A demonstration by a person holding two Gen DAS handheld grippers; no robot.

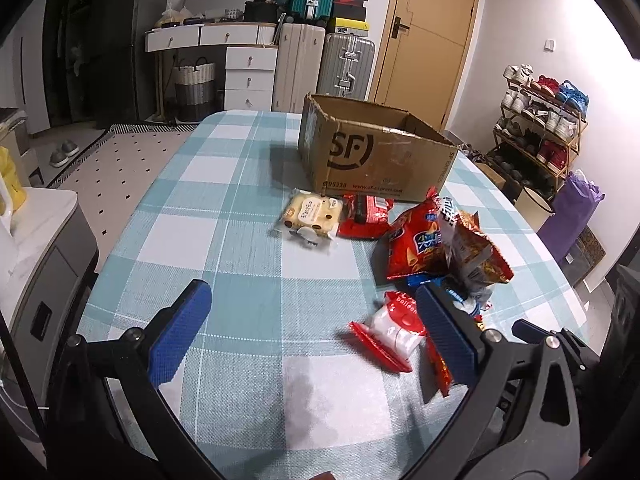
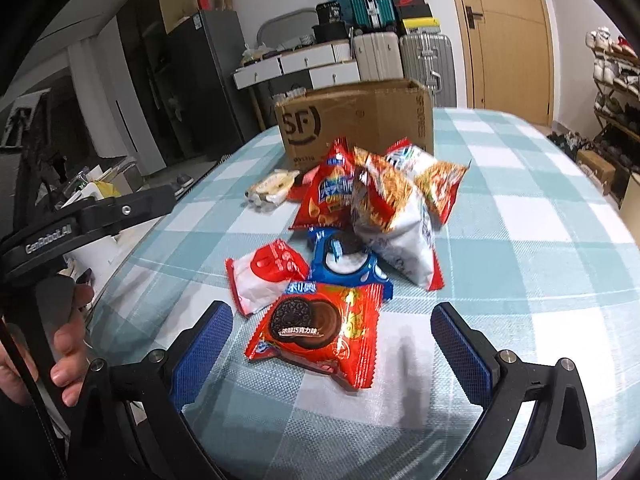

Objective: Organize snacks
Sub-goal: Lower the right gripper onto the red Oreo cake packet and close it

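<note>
Left gripper [image 1: 310, 326]: jaws wide apart, empty, hovering low over bare checked tablecloth [image 1: 224, 216] left of the pile.
Red-and-white packet [image 1: 390, 330]: lies just beside the left gripper's right finger; likely the easiest pick, pinched across its flat middle.
Right gripper [image 2: 332, 338]: jaws apart, empty, straddling the red Oreo packet [image 2: 320, 328]; best to lower and close on the crimped edges.
Other snacks: heaped bags [image 2: 384, 204] between the grippers and box.
Cardboard box [image 1: 376, 152]: open-topped behind the pile, the probable destination.

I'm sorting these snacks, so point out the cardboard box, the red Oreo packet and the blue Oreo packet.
cardboard box [image 2: 356, 120]: right wrist view, front wall.
red Oreo packet [image 2: 320, 332]: right wrist view, printed face.
blue Oreo packet [image 2: 344, 266]: right wrist view, exposed front.
</note>
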